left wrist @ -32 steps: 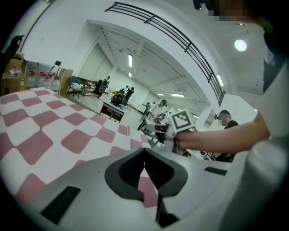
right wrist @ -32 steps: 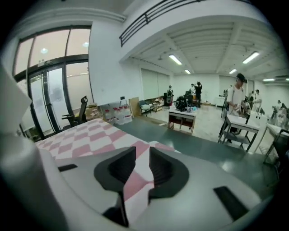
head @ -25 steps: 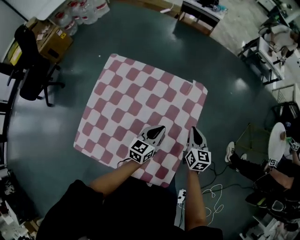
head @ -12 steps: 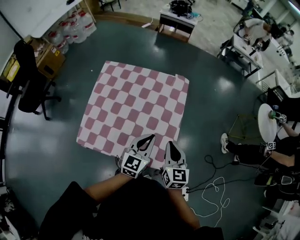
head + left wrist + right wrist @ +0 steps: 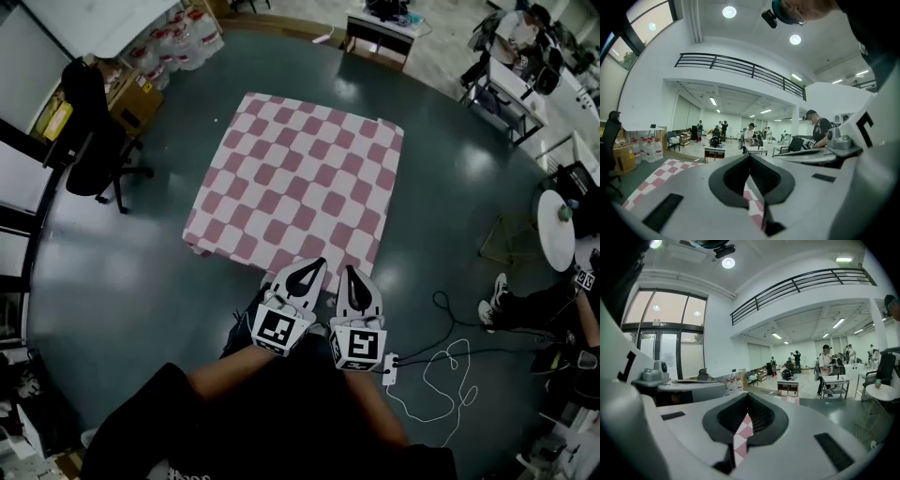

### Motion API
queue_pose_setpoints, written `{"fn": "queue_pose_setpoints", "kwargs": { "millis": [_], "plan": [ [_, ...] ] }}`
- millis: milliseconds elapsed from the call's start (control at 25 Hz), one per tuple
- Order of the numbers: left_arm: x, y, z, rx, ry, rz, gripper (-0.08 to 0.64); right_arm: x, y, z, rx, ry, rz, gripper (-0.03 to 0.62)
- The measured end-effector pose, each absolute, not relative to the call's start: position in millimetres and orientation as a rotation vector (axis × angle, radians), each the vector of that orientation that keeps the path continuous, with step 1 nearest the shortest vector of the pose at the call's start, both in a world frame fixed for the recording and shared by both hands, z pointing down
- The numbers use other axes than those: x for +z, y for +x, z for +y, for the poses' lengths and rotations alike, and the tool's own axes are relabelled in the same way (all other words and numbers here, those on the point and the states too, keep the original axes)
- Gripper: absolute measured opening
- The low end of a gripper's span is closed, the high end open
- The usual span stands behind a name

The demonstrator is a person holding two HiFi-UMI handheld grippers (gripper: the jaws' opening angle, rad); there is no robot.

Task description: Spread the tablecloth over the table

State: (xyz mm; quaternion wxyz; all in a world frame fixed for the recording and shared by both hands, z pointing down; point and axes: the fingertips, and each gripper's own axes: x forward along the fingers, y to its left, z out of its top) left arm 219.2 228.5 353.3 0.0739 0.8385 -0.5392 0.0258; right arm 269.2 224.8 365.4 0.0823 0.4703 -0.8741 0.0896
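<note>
Red-and-white checked, the tablecloth (image 5: pixel 300 183) lies spread out flat as a square in the middle of the dark green floor (image 5: pixel 122 281); whatever carries it is hidden under it, and at its near left corner the edge drops in a short fold. Its near edge is lifted to the two grippers held side by side close to the person's body. The left hand-held gripper (image 5: pixel 305 272) has its jaws pressed together on a strip of the checked cloth, which runs out between them in the left gripper view. Just to its right, the right hand-held gripper (image 5: pixel 354 277) is likewise clamped on the cloth edge. Far left of the tablecloth stand a black office chair (image 5: pixel 94 141), a cardboard box (image 5: pixel 131 94) and water bottles (image 5: pixel 183 37). A white cable (image 5: pixel 441 375) loops on the floor at near right, beside a seated person's shoe (image 5: pixel 492 300).
</note>
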Motion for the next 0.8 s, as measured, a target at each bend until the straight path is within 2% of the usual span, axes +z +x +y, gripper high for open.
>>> {"fn": "queue_pose_setpoints", "kwargs": {
  "millis": [280,800],
  "plan": [
    [327,174,256,-0.016,2.598,-1.584,0.011,340,224,248,0.131,1.448,-2.562,0.015],
    [323,11,268,-0.050,2.612,-1.534,0.011,327,65,257,0.102,1.475,-2.549,0.015]
  ]
}}
